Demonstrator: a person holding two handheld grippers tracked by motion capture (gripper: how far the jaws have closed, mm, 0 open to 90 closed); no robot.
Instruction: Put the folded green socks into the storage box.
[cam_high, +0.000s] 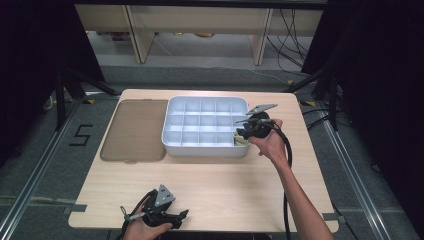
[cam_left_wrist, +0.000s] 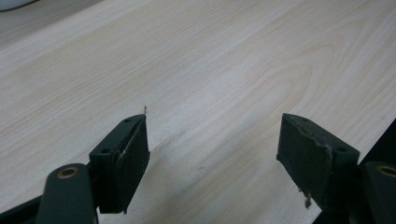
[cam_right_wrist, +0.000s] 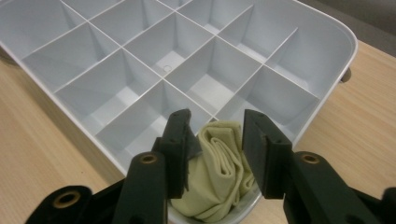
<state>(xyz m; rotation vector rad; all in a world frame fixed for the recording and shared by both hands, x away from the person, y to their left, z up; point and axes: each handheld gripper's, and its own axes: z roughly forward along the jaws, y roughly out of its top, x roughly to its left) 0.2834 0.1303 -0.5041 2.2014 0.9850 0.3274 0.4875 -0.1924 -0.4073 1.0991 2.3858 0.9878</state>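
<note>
So we've got a pale wood-grain worktop (cam_high: 210, 185) sitting on a grey floor (cam_high: 40, 160), with dark curtains at both sides and light wooden furniture legs plus loose cables at the back of the room. A black "5" is marked on the floor to the left. On the worktop there's a flat brown lid (cam_high: 135, 131) lying at the left, and just beside it to the right a white divided tray (cam_right_wrist: 322, 70) with a grid of square compartments.

The thing in hand here is a folded cream cloth (cam_right_wrist: 219, 172). In the right gripper view it sits bunched up in the tray's corner compartment nearest the right hand, up against the tray's rim. The right gripper (cam_right_wrist: 215, 149) hangs right over that compartment, and its fingers (cam_right_wrist: 180, 140) stand one on each side of the cloth, spread partly apart. The left-hand one looks like it's at the cloth's edge, while the other shows a small gap to the fabric, so we'd say they flank it rather than pinch it.

The left gripper (cam_left_wrist: 212, 154) is well apart from all that, low over the near edge of the worktop, fingers (cam_left_wrist: 126, 158) spread wide with only bare wood between them
</note>
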